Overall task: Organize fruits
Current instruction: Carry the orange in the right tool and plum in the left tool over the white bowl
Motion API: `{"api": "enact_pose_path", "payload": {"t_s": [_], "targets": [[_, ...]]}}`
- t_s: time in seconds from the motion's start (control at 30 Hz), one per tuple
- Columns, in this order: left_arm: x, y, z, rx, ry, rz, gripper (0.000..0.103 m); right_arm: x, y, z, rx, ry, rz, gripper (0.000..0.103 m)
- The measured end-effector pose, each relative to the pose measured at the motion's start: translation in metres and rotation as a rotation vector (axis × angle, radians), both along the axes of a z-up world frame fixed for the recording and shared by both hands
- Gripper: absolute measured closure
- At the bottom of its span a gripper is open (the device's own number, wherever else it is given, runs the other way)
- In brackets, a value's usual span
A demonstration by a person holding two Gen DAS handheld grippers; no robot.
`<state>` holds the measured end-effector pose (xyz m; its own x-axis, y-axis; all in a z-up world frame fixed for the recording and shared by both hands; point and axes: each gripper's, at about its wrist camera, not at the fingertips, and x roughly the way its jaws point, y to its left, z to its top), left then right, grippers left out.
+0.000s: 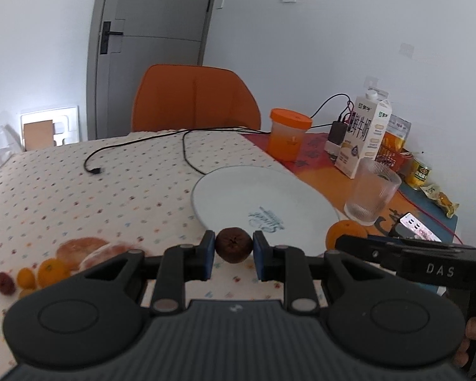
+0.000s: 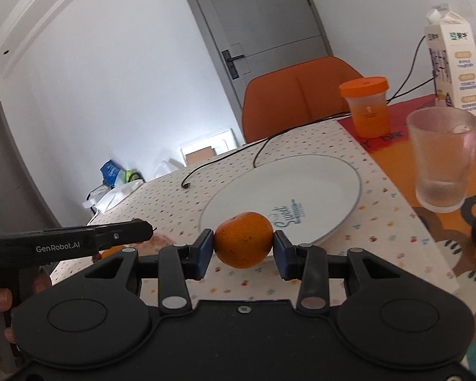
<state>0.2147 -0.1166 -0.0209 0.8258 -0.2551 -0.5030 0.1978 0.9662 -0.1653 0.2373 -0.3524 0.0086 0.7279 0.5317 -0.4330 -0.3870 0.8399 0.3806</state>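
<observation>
Left gripper (image 1: 233,250) pinches brown fruit (image 1: 233,244); right gripper (image 2: 243,249) pinches orange (image 2: 243,240). Both hover at plate (image 2: 327,174) edge. Plate holds nothing yet; more fruit (image 1: 52,270) waits on table.

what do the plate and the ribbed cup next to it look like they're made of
The plate looks like glazed white ceramic: smooth, glossy, thin dark rim line, printed script near its centre. The ribbed cup looks like clear glass, possibly hard plastic: see-through, with fine vertical ridges and a thick base.
</observation>
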Motion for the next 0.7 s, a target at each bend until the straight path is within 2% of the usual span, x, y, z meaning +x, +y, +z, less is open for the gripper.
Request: {"api": "enact_pose_path", "payload": {"t_s": [0.7], "targets": [[0.063,-0.03,-0.025,0.008,0.069,-0.026,0.079,0.042,-0.011,-0.016,0.001,0.004,-0.029,0.064]]}}
